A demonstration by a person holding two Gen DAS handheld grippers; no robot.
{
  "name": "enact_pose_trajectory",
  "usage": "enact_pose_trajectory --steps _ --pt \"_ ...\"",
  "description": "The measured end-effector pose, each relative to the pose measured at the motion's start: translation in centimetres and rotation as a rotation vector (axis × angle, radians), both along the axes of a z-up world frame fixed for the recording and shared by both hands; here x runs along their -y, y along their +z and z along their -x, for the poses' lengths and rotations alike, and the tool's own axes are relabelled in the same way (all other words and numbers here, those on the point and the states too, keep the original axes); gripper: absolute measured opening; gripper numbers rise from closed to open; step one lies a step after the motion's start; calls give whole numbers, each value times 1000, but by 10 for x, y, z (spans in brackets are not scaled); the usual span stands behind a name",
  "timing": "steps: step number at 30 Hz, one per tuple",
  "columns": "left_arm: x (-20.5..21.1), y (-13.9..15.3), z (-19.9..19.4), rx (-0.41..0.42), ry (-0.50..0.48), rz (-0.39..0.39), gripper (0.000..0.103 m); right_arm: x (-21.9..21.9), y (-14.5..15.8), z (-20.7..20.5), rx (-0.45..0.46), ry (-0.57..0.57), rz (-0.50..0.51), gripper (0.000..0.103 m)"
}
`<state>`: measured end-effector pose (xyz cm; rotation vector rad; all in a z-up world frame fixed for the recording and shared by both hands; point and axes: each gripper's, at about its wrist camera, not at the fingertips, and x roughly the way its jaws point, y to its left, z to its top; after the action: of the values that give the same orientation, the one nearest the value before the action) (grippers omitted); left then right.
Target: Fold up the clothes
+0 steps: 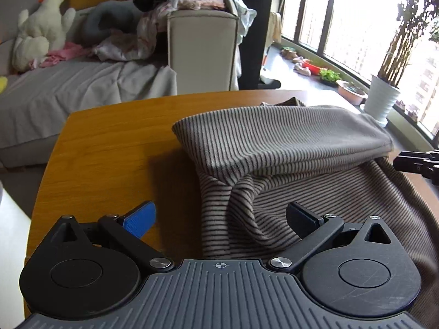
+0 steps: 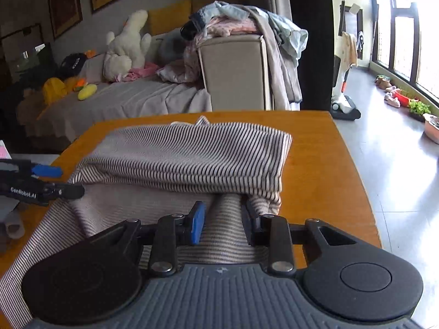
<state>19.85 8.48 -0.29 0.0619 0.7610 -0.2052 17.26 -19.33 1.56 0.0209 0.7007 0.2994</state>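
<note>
A brown and cream striped garment lies on a wooden table, its far part folded over into a thick layered band. My left gripper stands open at the garment's near left edge, with rumpled cloth lying between and below its spread fingers. The right wrist view shows the same garment on the table. There my right gripper is shut on a ridge of the striped cloth just under the folded band. The left gripper shows at that view's left edge, and the right gripper at the left view's right edge.
Beyond the table stands a sofa with a white plush toy and a heap of clothes on its armrest. A white plant pot sits by the window. An upright vacuum stands on the floor at the right.
</note>
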Motion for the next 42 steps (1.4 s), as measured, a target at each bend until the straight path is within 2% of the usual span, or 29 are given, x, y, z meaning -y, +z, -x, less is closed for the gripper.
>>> enact_pose_trajectory --steps 3,7,9,13,15,17,18,19,20,22,23,27,28,31,33,37,39,42 --pt "-13 -7 -5 19 67 -77 103 6 -11 1 -11 -15 22 30" --pt "-26 -3 -6 -14 69 -22 103 10 -2 -1 -25 -17 22 29" --pt "-21 8 0 0 40 -4 103 8 11 1 26 -4 29 29" --pt "-10 36 6 51 -32 98 103 6 42 -11 126 -5 35 29" --pt "0 44 5 72 -61 137 103 9 43 -36 119 -58 9 31" --pt "12 42 0 70 -86 148 103 13 41 -60 98 -105 -23 47" --pt "18 39 -3 65 -93 147 103 11 41 -65 94 -101 -30 49" --pt "24 35 -6 55 -92 137 103 9 40 -70 89 -97 -36 44" --pt "29 31 -8 46 -94 134 103 7 39 -75 85 -93 -43 24" --pt "35 27 -8 32 -106 144 103 4 37 -84 76 -85 -56 6" --pt "37 26 -9 33 -112 146 103 2 36 -89 72 -81 -62 4" --pt "37 20 -19 43 -102 138 103 10 64 -95 153 -78 -125 4" --pt "36 18 -22 46 -89 130 103 15 62 -98 148 -95 -124 4" --pt "32 11 -30 51 -48 111 103 27 29 -106 44 -152 -93 4" --pt "28 13 -30 52 -37 130 103 31 5 -104 -23 -175 -71 5" --pt "29 23 -26 85 -81 183 103 32 1 -96 -7 -191 -35 15" --pt "35 23 -25 96 -124 205 103 27 12 -94 39 -195 19 18" --pt "43 4 -34 30 -133 198 103 15 37 -96 111 -147 48 20"
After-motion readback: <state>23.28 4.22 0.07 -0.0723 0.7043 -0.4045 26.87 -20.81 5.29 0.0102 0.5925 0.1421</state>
